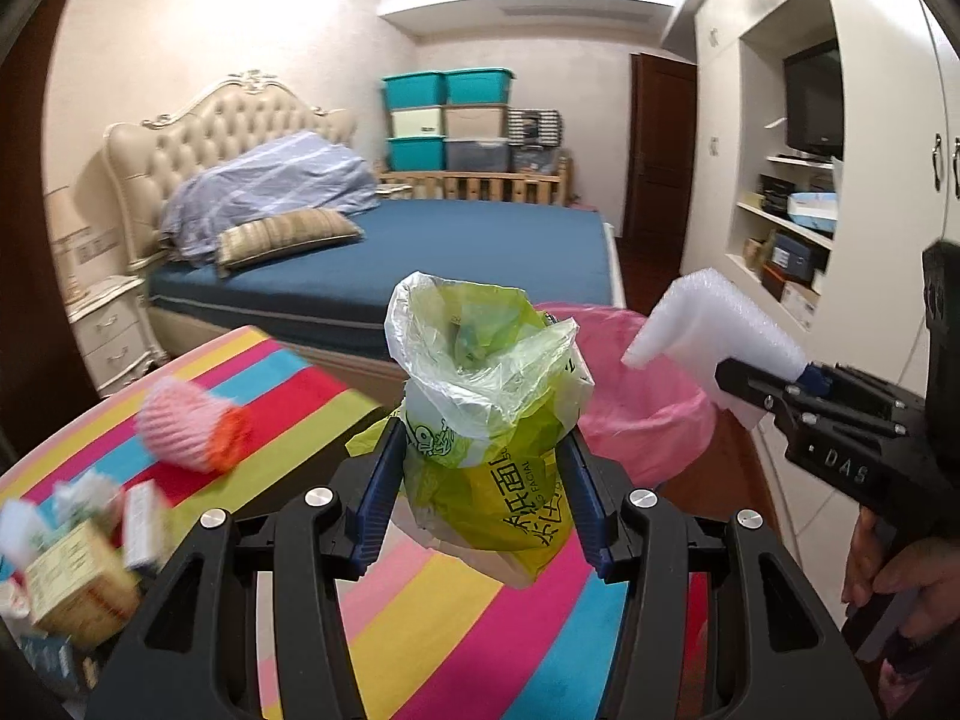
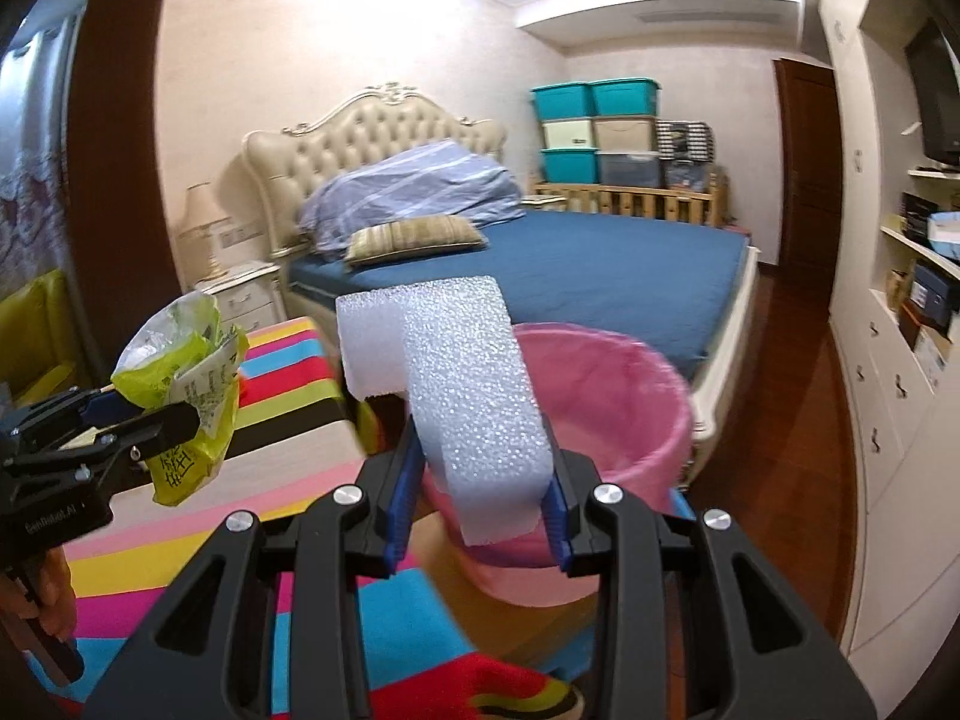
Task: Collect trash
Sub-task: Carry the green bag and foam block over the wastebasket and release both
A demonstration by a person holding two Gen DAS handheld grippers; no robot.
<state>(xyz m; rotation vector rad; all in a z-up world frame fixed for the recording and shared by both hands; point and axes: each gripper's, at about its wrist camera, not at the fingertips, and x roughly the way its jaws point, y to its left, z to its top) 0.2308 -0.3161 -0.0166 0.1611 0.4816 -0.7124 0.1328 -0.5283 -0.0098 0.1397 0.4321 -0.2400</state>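
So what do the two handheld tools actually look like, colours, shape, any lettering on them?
Both match: the left tool and right tool are black angular frames with cut-out linkage arms, round silver pivot bolts and ribbed blue finger pads. White lettering marks their sides. Each ends in a pistol-style grip. No cables or sleeves show.

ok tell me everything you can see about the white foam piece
The white foam piece is an L-shaped block of pebbly, bubbly packing foam with one ragged torn edge. It looks light and soft. The right tool is shut on its longer leg, blue pads pressing both sides, holding it in the air with the short leg jutting sideways at the far end. Behind it stands the pink-lined bin. Only the pads touch it.
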